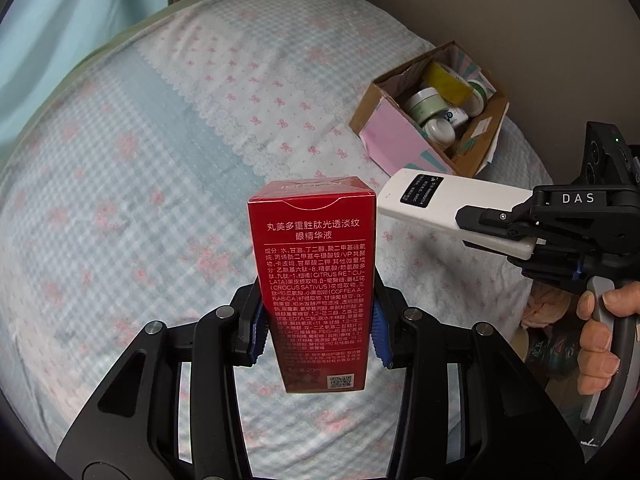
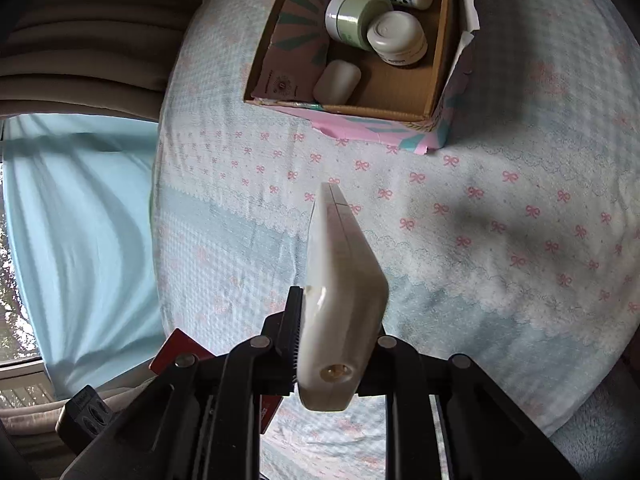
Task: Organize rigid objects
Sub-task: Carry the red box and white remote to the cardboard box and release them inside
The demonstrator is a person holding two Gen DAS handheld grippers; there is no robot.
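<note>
White remote (image 2: 340,280), pinched by the right gripper (image 2: 336,336), points lengthwise at the cardboard box (image 2: 436,60) ahead, nearer than the left gripper (image 1: 316,320) clamping the red carton (image 1: 312,280).

left gripper (image 1: 318,320) clamping red box (image 1: 314,280), right gripper (image 1: 500,236) clamping white remote (image 1: 448,210)

Black linkage fingers (image 1: 256,320) (blue ribbed pads, silver pivot screws), "DAS" lettering.
</note>
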